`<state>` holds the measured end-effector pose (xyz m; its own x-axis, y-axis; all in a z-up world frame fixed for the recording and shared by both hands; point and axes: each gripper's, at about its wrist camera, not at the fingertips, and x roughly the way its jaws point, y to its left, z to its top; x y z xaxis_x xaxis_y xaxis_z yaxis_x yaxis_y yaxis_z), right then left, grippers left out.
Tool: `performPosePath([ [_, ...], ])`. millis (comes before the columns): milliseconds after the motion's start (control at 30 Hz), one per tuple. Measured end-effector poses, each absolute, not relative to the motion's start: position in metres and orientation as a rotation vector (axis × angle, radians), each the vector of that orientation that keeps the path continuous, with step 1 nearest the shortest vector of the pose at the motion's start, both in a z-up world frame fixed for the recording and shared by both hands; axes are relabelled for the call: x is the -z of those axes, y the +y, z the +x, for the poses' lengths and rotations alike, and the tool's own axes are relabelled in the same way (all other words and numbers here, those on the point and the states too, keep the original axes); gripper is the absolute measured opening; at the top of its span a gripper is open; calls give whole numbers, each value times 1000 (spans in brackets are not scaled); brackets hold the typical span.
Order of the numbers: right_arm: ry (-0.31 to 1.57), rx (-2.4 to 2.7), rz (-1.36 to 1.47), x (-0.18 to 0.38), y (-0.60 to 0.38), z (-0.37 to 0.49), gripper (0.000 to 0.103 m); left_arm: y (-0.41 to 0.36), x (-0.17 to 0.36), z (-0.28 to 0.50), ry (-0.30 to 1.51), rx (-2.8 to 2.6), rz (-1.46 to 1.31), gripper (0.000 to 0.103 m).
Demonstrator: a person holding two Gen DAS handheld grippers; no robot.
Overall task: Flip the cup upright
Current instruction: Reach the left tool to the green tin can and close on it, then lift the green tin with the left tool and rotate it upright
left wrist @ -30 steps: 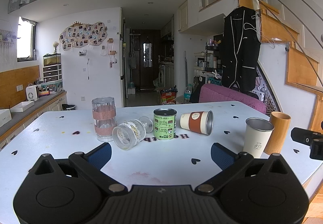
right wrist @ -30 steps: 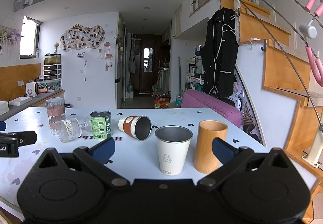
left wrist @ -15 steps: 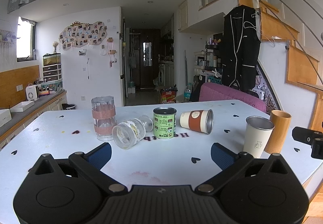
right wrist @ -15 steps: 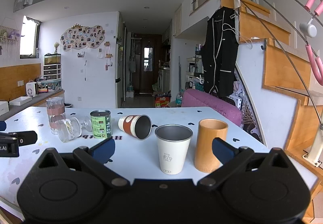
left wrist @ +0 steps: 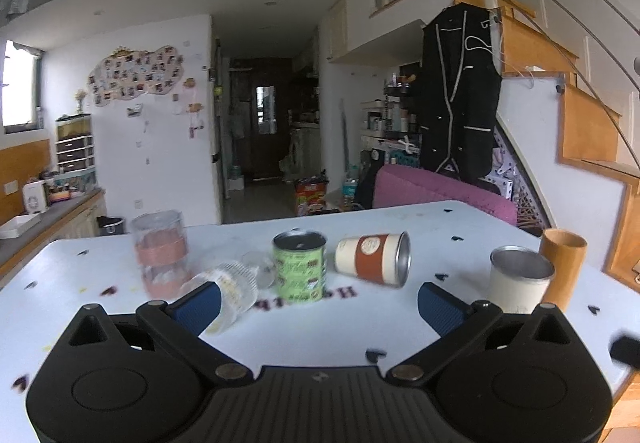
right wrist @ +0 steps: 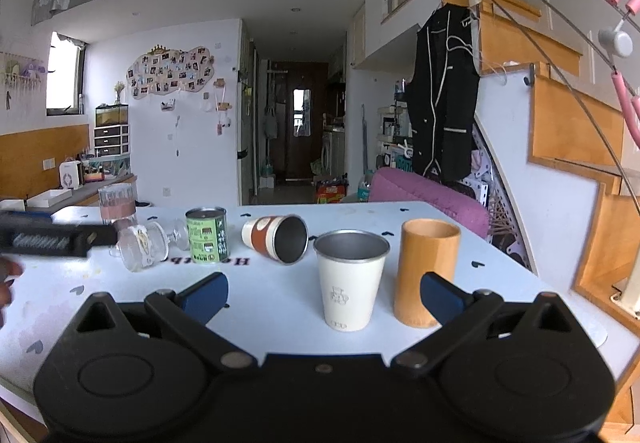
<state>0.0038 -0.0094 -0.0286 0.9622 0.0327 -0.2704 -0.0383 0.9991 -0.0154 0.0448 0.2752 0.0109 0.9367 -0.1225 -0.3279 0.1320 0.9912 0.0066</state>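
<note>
A white and red-brown paper-sleeved cup (left wrist: 372, 258) lies on its side on the white table (left wrist: 320, 327), mouth to the right; it also shows in the right wrist view (right wrist: 276, 239). A clear stemmed glass (left wrist: 230, 289) lies on its side to its left, also in the right wrist view (right wrist: 146, 243). My left gripper (left wrist: 320, 307) is open and empty, near the table, with its left finger in front of the lying glass. My right gripper (right wrist: 324, 295) is open and empty, in front of the upright cups.
A green tin can (left wrist: 300, 265) stands between the lying glass and cup. A tall clear glass with a pink band (left wrist: 160, 253) stands at the left. A white metal cup (right wrist: 350, 279) and a bamboo cup (right wrist: 426, 271) stand upright at the right. The left gripper's side (right wrist: 52, 239) shows in the right wrist view.
My left gripper has moved forward and lower toward the objects on the table; they look larger and the view is blurred. The right gripper has hardly moved.
</note>
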Motion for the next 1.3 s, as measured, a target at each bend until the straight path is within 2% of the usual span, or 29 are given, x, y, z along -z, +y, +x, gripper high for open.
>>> performPosePath([
  [200,283,-53,-14,34,-14,9,103,267,-15,104,319,184,23,103],
  [467,309,-67,3,43,-21,25,103,258,-5,201,418,178,13,102],
  [600,308,-67,11,47,-25,30,103,264,9,248,529,152,7,92],
  [700,323,-67,22,52,-30,36,103,264,20,273,588,127,25,92],
  [867,345,-50,38,59,-38,46,103,269,30,294,617,80,46,91],
  [1033,358,-38,50,63,-44,51,103,265,36,304,666,73,60,73],
  [1300,359,-51,51,63,-41,52,103,256,33,276,691,112,67,73],
])
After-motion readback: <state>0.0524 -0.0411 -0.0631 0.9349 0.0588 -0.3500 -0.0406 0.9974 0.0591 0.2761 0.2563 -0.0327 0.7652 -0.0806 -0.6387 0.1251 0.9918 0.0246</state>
